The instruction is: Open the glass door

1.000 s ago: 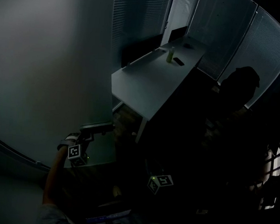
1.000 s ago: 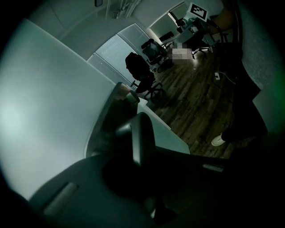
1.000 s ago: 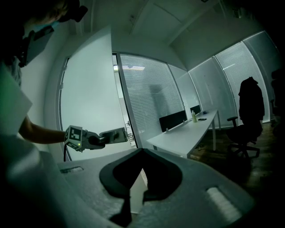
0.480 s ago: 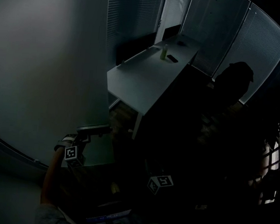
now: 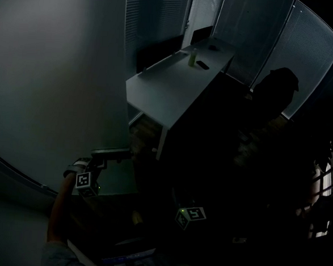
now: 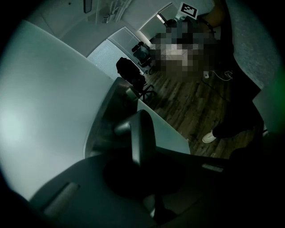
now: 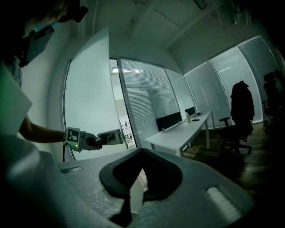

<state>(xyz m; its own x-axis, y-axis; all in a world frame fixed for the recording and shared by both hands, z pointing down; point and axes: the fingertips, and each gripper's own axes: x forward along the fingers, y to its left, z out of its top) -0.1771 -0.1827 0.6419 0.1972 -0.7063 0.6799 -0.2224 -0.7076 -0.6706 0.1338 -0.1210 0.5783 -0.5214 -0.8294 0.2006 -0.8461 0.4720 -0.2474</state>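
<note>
Opening's looking partway done: door (image 7: 89,89) is standing at the person's left, seemingly swung ajar w/ a gap showing past its edge. L claw (image 5: 119,153) is sitting shut, having just closed, nothing pinched, right by the handle (image 6: 140,133); hooked or not, can't tell. R claw (image 7: 136,191) is hanging back, jaws too dark to read. Still to do: swinging it wider.
</note>
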